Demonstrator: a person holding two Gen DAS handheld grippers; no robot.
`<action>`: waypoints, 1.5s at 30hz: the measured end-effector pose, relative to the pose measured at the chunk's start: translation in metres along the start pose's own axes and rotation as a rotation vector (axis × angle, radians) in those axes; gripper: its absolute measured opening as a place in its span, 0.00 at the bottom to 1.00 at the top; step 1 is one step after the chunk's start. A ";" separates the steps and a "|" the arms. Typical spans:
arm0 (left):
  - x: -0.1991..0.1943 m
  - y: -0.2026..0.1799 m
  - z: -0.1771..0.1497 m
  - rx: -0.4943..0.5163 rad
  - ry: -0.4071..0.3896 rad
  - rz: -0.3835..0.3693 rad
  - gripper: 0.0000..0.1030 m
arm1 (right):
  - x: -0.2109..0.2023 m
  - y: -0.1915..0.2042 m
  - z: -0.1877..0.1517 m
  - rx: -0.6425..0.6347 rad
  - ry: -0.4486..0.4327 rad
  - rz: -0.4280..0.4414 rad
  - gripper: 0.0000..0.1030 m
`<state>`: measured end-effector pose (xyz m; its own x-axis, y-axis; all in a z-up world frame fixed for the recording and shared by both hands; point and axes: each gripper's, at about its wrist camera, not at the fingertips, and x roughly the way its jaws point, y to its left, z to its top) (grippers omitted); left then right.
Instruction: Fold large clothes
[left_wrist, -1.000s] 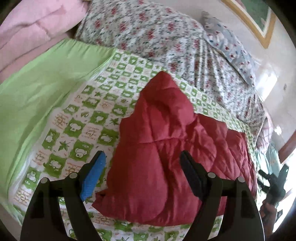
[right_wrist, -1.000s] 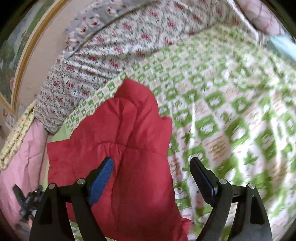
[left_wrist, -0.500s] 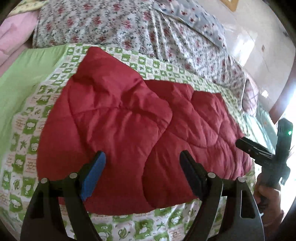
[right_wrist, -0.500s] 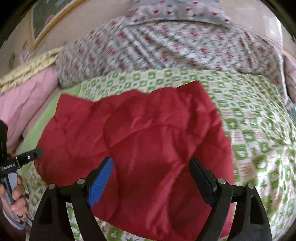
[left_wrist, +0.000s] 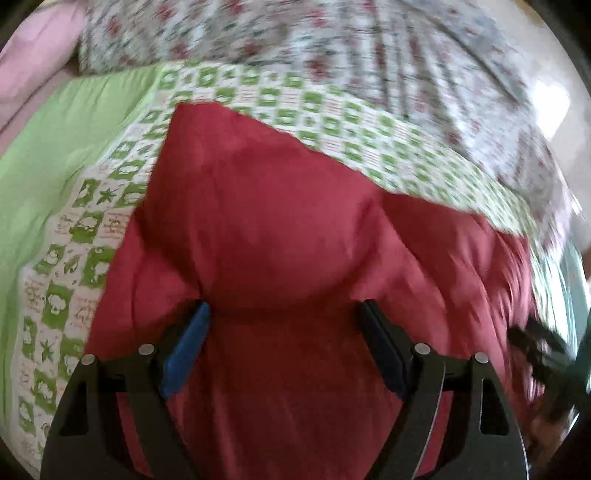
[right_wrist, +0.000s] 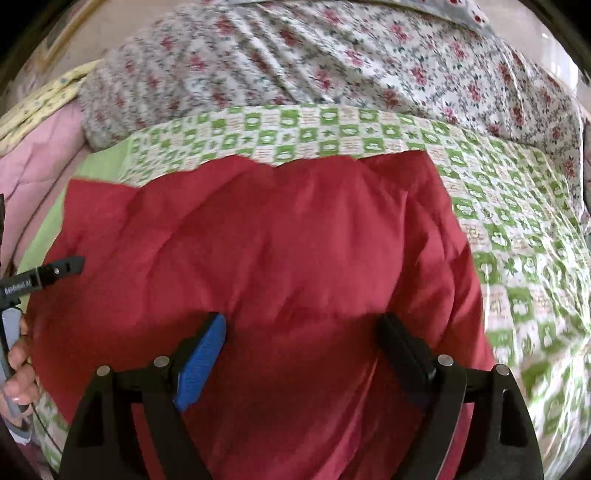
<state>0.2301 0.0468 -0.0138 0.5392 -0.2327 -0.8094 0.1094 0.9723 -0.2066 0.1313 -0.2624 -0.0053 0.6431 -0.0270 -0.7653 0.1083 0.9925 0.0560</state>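
A red quilted padded garment (left_wrist: 280, 236) (right_wrist: 266, 258) lies spread on the green-and-white patterned bedsheet (left_wrist: 88, 229) (right_wrist: 517, 236). My left gripper (left_wrist: 286, 314) hovers over its near part, jaws wide apart, nothing pinched between them. My right gripper (right_wrist: 301, 326) also stands open above the red fabric, near the garment's middle. The left view is blurred by motion. The other gripper's tip and a hand (right_wrist: 18, 354) show at the left edge of the right wrist view.
A floral quilt (right_wrist: 332, 62) is heaped along the far side of the bed. Pink bedding (left_wrist: 33, 66) (right_wrist: 33, 162) and a plain green sheet (left_wrist: 62, 133) lie to the left. A yellow patterned cloth (right_wrist: 40, 99) sits at the far left.
Both grippers swept across and in over the red garment; it now fills the lower half of both views. Both stay open, and the right one rolled.
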 end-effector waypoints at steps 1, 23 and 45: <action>0.007 0.004 0.008 -0.026 0.015 0.013 0.80 | 0.006 -0.005 0.004 0.023 0.006 -0.001 0.84; -0.047 0.033 -0.009 -0.108 -0.021 -0.150 0.80 | 0.038 -0.054 0.008 0.265 0.007 0.063 0.82; -0.068 -0.019 -0.114 0.093 0.042 -0.176 0.80 | -0.095 0.020 -0.067 -0.006 -0.141 0.130 0.84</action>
<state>0.0960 0.0417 -0.0176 0.4696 -0.3978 -0.7881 0.2767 0.9141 -0.2965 0.0215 -0.2317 0.0261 0.7513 0.0853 -0.6544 0.0132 0.9895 0.1441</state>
